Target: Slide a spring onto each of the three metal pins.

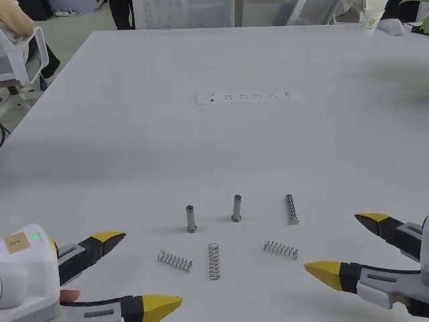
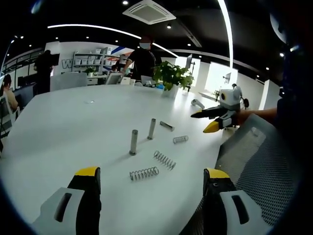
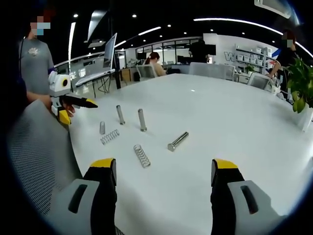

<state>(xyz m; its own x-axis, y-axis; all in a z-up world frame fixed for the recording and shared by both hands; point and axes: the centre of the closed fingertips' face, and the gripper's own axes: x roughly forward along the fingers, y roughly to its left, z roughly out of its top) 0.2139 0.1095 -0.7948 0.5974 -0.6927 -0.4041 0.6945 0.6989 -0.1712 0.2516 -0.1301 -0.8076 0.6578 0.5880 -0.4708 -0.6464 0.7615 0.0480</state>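
Head view, rightmost pin [image 1: 291,208] lying, head nearward

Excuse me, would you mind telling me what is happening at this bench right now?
A person holds the left hand-held gripper and right hand-held gripper open and empty over the table. Three springs lie loose near three metal pins; two pins stand upright, one lies flat. No spring is on a pin yet.

You are holding the left gripper [image 1: 139,270] and the right gripper [image 1: 342,243] low and well apart, each with its jaws spread wide.
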